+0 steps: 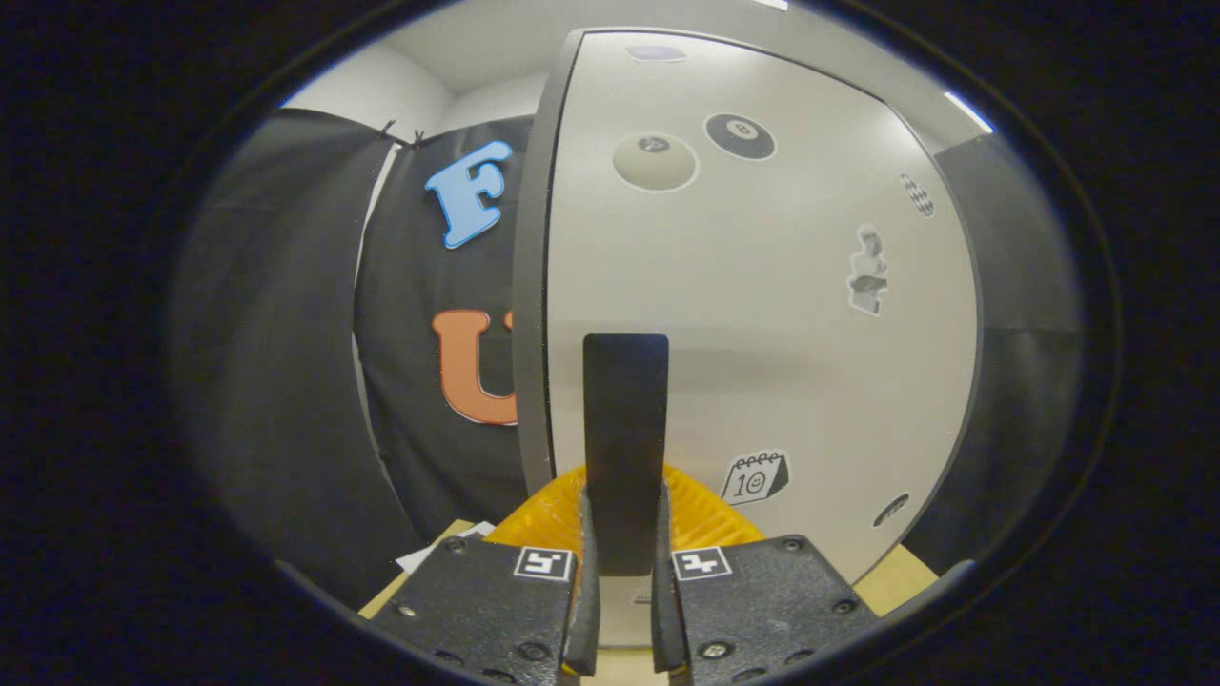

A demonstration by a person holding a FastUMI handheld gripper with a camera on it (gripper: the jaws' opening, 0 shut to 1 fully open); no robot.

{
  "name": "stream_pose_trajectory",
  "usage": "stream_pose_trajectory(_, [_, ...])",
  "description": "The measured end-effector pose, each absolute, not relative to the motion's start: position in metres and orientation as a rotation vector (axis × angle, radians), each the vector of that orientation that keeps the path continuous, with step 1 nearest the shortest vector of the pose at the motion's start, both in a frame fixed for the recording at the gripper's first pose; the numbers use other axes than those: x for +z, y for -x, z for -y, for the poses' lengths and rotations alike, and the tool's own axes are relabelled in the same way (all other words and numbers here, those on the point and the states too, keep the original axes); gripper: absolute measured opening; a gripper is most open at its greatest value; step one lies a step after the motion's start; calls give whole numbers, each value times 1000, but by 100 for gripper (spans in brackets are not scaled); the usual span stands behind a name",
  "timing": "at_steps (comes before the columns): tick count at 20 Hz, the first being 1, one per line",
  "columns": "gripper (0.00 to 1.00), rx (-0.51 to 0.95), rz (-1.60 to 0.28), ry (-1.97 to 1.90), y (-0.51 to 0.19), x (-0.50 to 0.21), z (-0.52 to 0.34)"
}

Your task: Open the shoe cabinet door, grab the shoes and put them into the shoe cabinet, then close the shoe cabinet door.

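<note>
To the left, the shoe cabinet door [762, 314] shows its grey edge, and its pale sticker-dotted face fills the space beyond the gripper [624, 610]. The jaws are clenched on the door's dark upright handle [625, 429], whose lower end is hidden between them. The desk [896, 581] shows as slivers, an orange ridged thing [705, 514] half hidden behind the handle.

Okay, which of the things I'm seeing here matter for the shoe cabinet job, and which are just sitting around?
Part of the job:
- shoe cabinet door
- black door handle, clamped between the fingers of the hand-held gripper

Just lying about:
- stickers on the door, such as the eight-ball sticker and calendar sticker
- white paper by the cabinet's foot
</note>
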State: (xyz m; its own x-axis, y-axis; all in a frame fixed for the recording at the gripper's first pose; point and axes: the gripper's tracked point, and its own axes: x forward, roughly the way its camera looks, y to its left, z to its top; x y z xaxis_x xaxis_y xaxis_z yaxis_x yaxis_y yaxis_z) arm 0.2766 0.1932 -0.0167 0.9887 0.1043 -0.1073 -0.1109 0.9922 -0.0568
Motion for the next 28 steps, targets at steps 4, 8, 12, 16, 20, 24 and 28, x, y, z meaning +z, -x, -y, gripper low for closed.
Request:
stream_pose_trajectory(4, [25, 166, -130, 67, -263, -16, -192])
stream_pose_trajectory(8, [25, 230, -145, 55, -239, -16, -190])
stream_pose_trajectory(12, [25, 281, -168, 51, -212, -14, -176])
stream_pose_trajectory(16, [25, 333, -192, 36, -184, -16, -162])
stream_pose_trajectory(20, [25, 387, -189, 44, -162, -15, -143])
stream_pose_trajectory(24, [25, 437, -181, 23, -153, -14, -131])
stream_pose_trajectory(28, [25, 457, -176, 17, -148, -14, -118])
